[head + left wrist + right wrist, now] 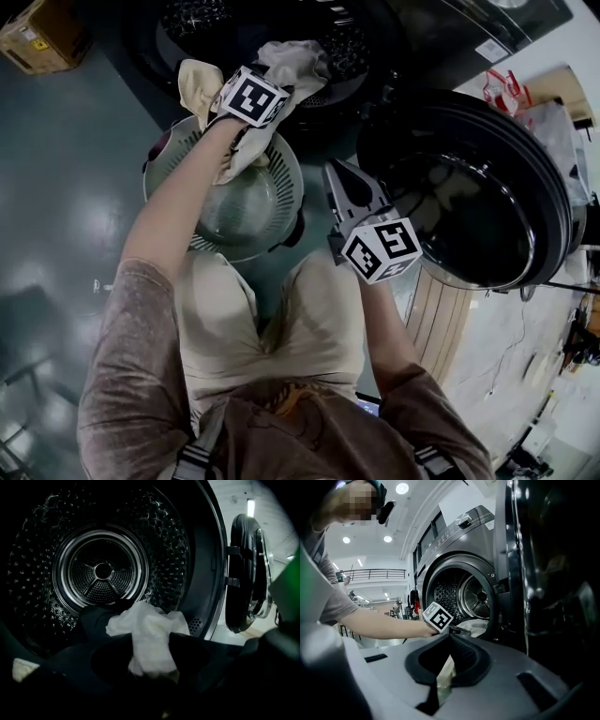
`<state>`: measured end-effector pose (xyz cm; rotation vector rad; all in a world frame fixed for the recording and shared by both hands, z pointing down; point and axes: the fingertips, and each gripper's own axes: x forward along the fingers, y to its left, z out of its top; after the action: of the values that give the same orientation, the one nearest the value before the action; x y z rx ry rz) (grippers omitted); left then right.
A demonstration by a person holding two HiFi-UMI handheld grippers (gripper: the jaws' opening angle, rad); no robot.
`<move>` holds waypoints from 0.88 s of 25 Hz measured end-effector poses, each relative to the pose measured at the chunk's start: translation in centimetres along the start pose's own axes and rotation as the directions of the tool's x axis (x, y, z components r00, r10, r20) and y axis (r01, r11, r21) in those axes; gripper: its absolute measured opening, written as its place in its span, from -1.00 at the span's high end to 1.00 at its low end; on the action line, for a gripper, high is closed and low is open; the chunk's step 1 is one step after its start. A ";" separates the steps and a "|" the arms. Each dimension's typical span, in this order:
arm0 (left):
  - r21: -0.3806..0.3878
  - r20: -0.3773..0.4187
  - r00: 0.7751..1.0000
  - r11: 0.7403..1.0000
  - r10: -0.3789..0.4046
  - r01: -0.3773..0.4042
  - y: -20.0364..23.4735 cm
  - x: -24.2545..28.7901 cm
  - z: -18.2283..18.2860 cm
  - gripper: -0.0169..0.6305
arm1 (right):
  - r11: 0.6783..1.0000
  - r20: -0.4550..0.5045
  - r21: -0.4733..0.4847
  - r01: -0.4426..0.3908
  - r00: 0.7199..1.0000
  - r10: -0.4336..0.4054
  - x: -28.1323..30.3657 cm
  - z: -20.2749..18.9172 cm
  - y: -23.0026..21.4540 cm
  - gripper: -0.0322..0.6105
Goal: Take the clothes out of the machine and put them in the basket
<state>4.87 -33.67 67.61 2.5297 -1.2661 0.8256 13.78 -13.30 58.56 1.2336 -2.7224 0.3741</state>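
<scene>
While the left gripper (150,641) pinches a white cloth (147,620) at the drum (103,569) mouth, just over the basket (267,202), the right gripper (450,637) hangs closed beside the open door (459,187). Glossy grey floor (66,169) lies below, and round ceiling lights (401,488) glow overhead.

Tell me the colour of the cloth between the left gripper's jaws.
Off-white cloth, clearest in the left gripper view.
</scene>
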 end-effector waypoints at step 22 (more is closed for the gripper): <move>-0.142 0.089 0.996 0.990 0.024 -0.011 -1.9 -15.7 -3.9 0.76 | 0.996 -0.004 -0.046 -0.083 0.997 0.083 2.2 0.3 0.8 0.91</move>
<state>-2.69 -20.31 62.17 2.4711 -1.3260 0.6080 11.75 -14.42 58.62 1.1112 -2.7702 0.3198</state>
